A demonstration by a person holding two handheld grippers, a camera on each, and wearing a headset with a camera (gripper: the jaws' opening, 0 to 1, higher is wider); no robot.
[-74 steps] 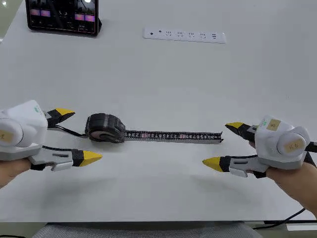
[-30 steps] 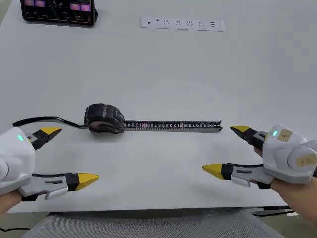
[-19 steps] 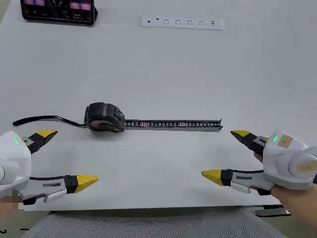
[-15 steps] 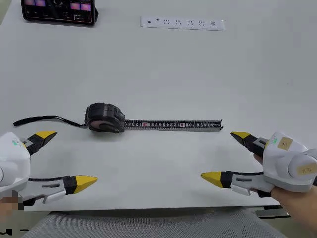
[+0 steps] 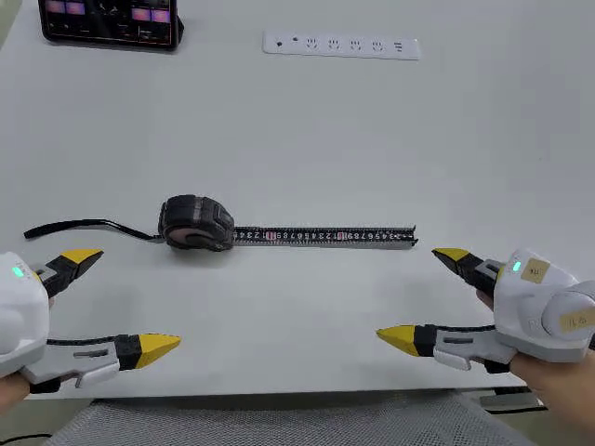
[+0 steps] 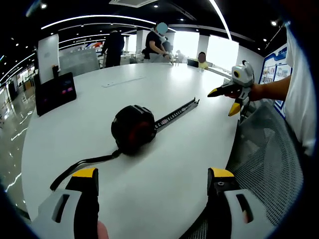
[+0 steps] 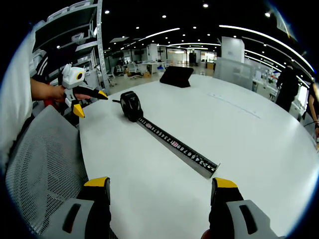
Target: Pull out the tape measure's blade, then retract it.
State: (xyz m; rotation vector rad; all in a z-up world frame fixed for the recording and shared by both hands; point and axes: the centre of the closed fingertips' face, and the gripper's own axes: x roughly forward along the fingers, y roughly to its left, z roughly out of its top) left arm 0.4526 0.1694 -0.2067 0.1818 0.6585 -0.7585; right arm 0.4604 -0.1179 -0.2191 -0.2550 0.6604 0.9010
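Jaws spread on both, nothing gripped, tape measure case [image 5: 195, 222] set ahead of left gripper [image 5: 132, 298], blade [image 5: 325, 235] laid flat toward right gripper [image 5: 410, 294], hook end near it.

Bright even overhead light, soft shadows; gripper views fisheye-warped, ceiling lights glaring.

Head view looks down on table [image 5: 307, 139]; gripper views low, facing each other, sharing tape measure [image 5: 195, 223].
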